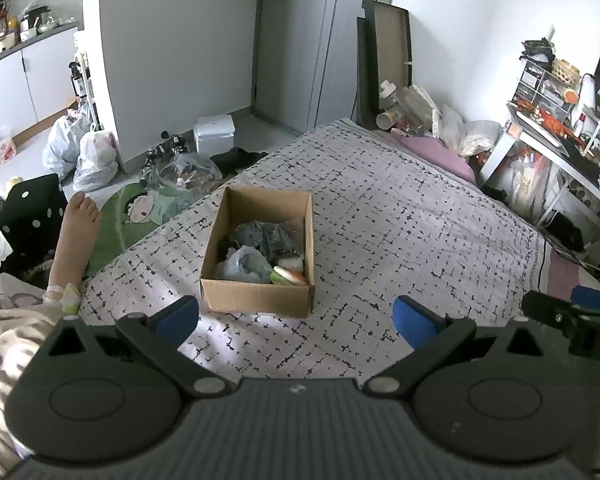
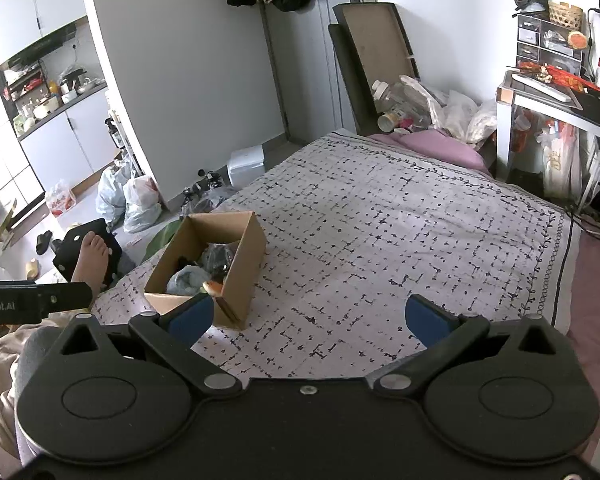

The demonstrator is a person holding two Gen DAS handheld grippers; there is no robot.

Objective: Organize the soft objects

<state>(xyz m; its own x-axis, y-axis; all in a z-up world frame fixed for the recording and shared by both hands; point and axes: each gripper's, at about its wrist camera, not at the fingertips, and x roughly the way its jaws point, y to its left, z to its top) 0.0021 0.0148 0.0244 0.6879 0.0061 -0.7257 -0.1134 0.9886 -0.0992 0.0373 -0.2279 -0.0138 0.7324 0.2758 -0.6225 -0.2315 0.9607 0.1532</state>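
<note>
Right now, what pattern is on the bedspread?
White bedspread with black broken-line grid marks; clearest in the right wrist view.

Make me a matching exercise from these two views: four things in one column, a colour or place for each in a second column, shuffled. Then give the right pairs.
Things:
1. cardboard box
2. pillow
3. left tongs
4. bare foot

Colour or place:
A. pink, at the far end of the bed
B. open and empty, blue pads spread wide
C. brown, on the patterned bedspread, holding bagged soft items
D. off the bed's left edge, resting on a black dotted cushion

Pairs: 1-C, 2-A, 3-B, 4-D
</note>
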